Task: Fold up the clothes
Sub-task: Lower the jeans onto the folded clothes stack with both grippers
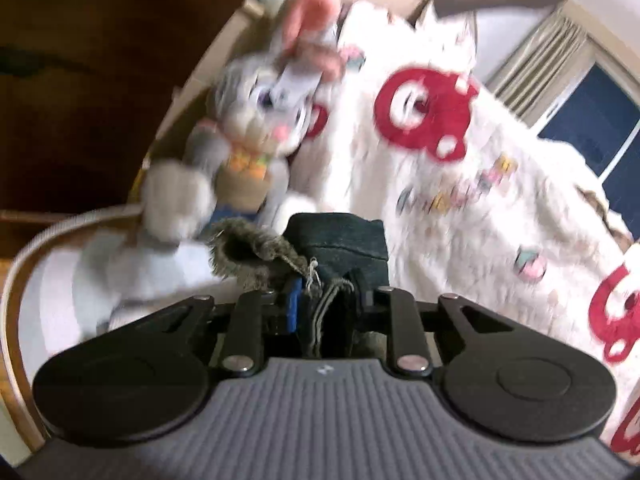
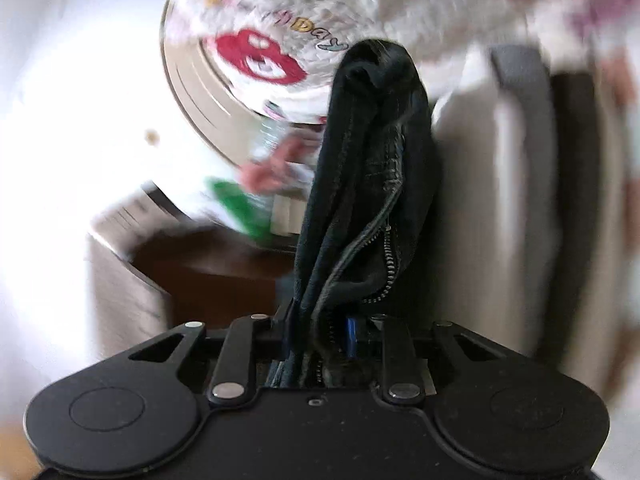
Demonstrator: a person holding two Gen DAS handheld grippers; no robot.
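With the left claw (image 1: 320, 304) pinched on the frayed hem of the dark jeans (image 1: 340, 248) and the right claw (image 2: 320, 328) clamped on their zippered waist above the bed's white blanket (image 1: 460, 168), both grips should hold firm while the cloth is drawn taut.

Left gripper (image 1: 324, 300) clamping dark jeans (image 1: 340, 244), plush rabbit (image 1: 240, 128) behind
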